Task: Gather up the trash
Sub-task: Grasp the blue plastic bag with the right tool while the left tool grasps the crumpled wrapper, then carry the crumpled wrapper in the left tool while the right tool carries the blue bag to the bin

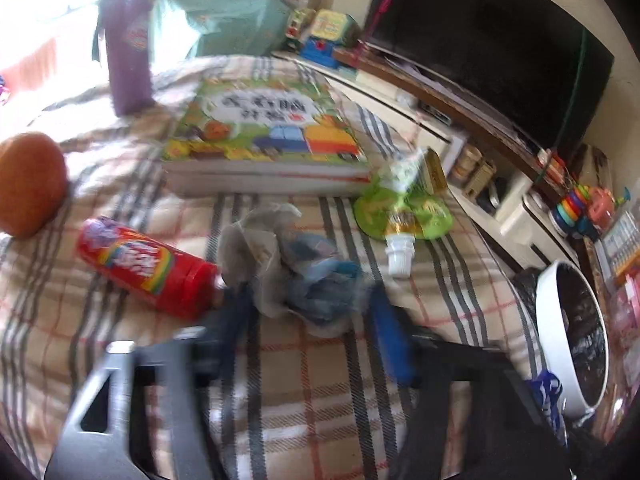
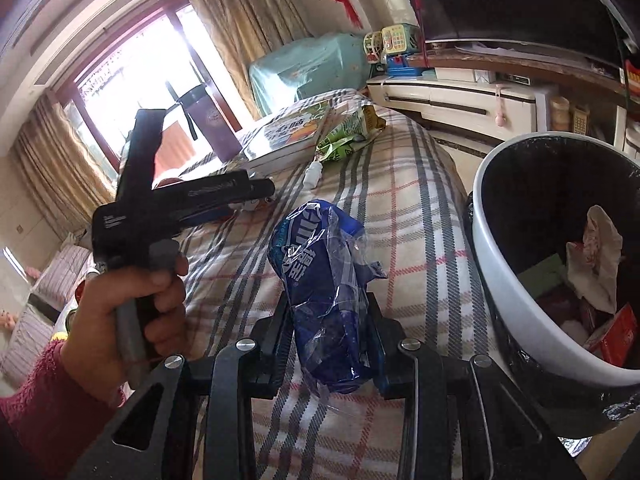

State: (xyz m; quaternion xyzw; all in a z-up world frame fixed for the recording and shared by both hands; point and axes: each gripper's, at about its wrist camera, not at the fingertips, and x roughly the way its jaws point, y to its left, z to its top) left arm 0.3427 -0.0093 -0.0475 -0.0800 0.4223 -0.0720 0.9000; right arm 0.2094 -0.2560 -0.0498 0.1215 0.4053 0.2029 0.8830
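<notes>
In the left wrist view my left gripper (image 1: 308, 300) is open, its blue fingers (image 1: 390, 332) on either side of a crumpled grey-and-blue wad of wrapper (image 1: 292, 272) on the plaid blanket. A red snack tube (image 1: 148, 266) lies to its left and a green spouted pouch (image 1: 404, 216) lies behind to the right. In the right wrist view my right gripper (image 2: 330, 344) is shut on a crumpled blue plastic wrapper (image 2: 324, 288), held above the blanket left of the white trash bin (image 2: 516, 320). The left gripper (image 2: 224, 196) shows there too, held in a hand.
A picture book (image 1: 264, 132), a purple bottle (image 1: 126, 48) and an orange ball (image 1: 30, 184) sit on the blanket (image 1: 320, 400). The bin (image 1: 572, 336) with a black liner stands off the right edge and holds trash. A TV cabinet (image 2: 460, 104) with toys lies beyond.
</notes>
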